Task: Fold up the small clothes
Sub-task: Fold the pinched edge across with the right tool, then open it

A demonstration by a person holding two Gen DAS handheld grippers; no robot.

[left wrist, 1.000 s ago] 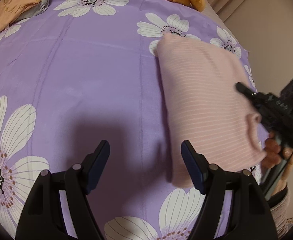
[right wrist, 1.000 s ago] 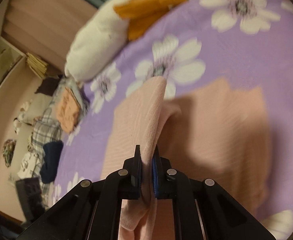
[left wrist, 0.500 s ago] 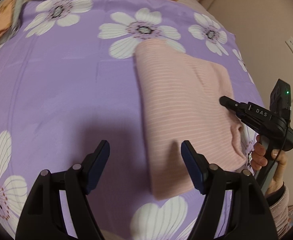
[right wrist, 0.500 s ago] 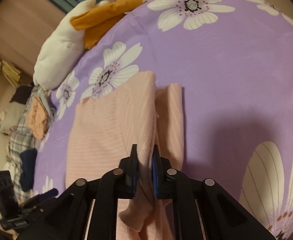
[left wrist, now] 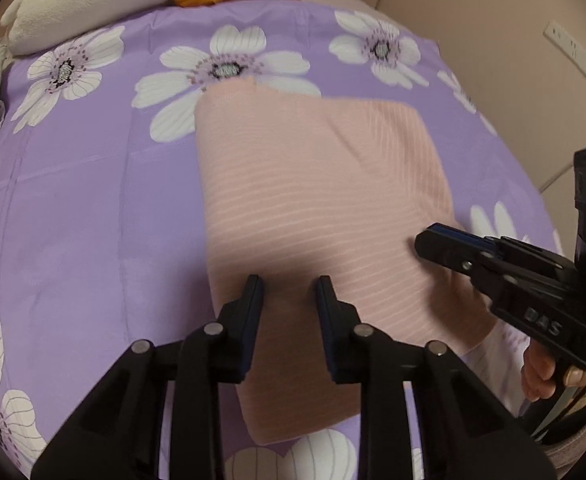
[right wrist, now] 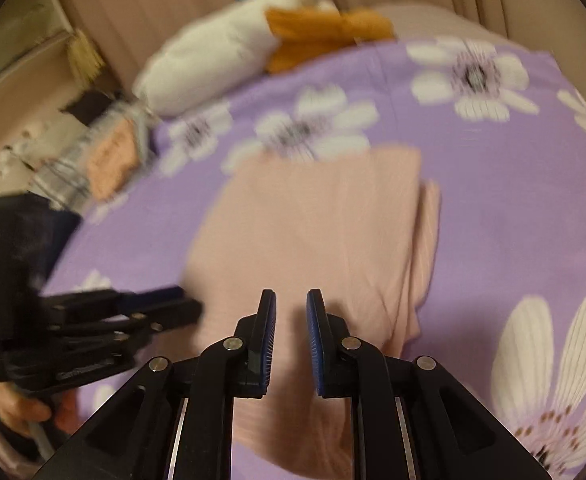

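A purple flowered bedspread point(left wrist: 73, 200) under beige walls carries a folded pink garment point(left wrist: 313, 200); left gripper point(left wrist: 289, 292) and right gripper point(right wrist: 291, 306) both gape, holding nothing.

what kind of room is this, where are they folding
Most likely a bedroom: the pink garment lies on a bed with a purple flowered sheet, a white pillow sits at its far end, and a wall outlet is beside it.

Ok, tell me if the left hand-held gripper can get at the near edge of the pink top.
Probably yes. The left hand-held gripper hangs open right over the pink top, with nothing between them, and the right hand-held gripper sits off to the side.
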